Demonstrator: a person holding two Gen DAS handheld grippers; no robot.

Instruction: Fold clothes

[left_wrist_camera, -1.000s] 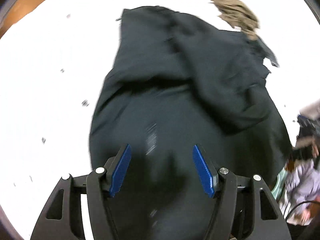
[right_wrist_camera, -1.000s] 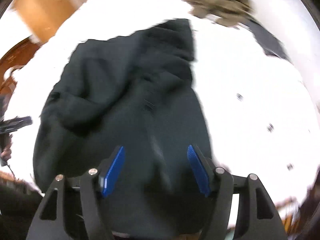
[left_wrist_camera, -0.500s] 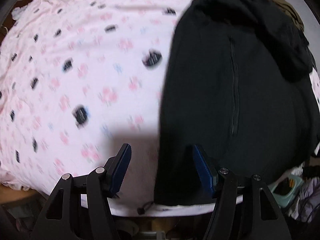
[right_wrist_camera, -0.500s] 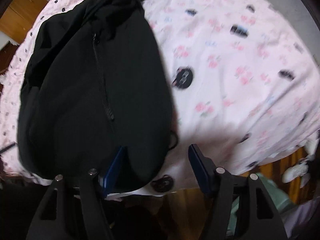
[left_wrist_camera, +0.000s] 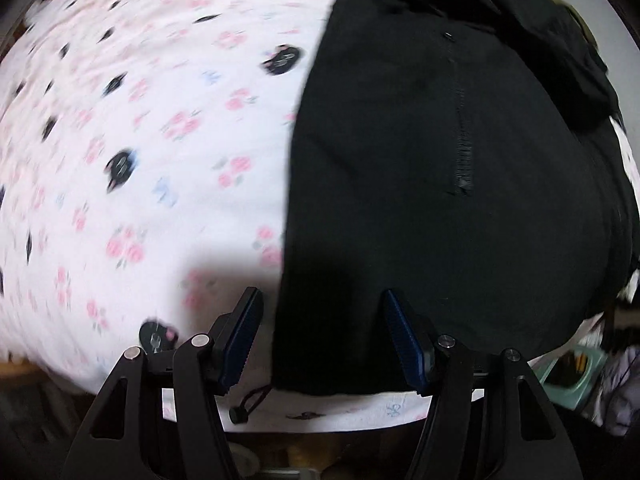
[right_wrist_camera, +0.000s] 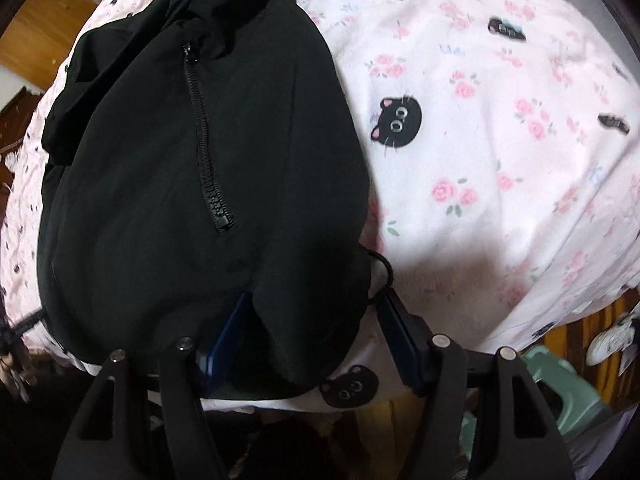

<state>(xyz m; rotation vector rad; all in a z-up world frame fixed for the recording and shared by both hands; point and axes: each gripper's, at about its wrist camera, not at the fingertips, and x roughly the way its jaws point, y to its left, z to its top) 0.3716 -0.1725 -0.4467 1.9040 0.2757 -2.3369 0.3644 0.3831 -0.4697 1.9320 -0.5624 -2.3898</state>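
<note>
A black zip-up hooded jacket [left_wrist_camera: 440,168] lies flat on the bed, zipper up, hood at the far end; it also shows in the right wrist view [right_wrist_camera: 180,168]. My left gripper [left_wrist_camera: 324,340] is open, straddling the jacket's lower left hem corner at the bed's near edge. My right gripper [right_wrist_camera: 308,340] is open, its jaws around the lower right hem corner; cloth covers part of the left finger. A black drawcord [right_wrist_camera: 382,272] loops out by the right finger, and another cord end [left_wrist_camera: 248,400] hangs at the left corner.
The bed is covered by a pink floral sheet with black cat faces [right_wrist_camera: 500,128], also seen in the left wrist view [left_wrist_camera: 140,140]. A green plastic stool [right_wrist_camera: 568,392] and a white shoe [right_wrist_camera: 612,340] are on the wooden floor below the bed edge.
Both grippers have moved down and back from above the jacket to its near hem corners. The jacket now lies spread flat on the sheet. The jaws stayed open.
</note>
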